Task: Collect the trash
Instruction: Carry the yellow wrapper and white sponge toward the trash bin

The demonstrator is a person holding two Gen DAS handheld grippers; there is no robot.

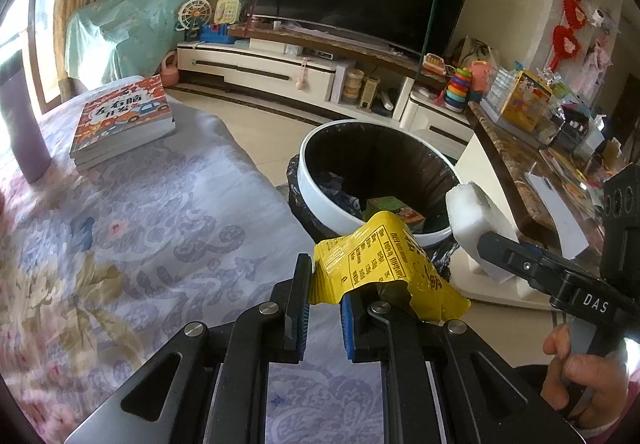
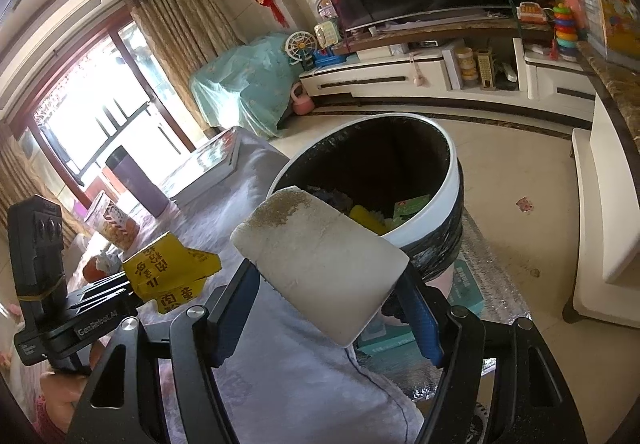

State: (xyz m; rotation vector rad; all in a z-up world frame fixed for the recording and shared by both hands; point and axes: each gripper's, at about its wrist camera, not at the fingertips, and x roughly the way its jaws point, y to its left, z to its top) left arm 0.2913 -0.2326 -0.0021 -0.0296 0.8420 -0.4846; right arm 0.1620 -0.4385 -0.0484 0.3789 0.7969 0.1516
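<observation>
a crumpled yellow wrapper (image 1: 384, 264) with black print hangs just near of a round white-rimmed trash bin (image 1: 320, 199) lined in black. a white foam block (image 2: 324, 264), speckled at its far end, tilts beside the bin's rim.

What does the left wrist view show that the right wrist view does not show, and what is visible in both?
Only the left wrist view shows the book cover and the person's right hand. Only the right wrist view shows the bright window and a snack jar. Both show the trash bin, the yellow wrapper in the left gripper, and the white foam block in the right gripper.
</observation>
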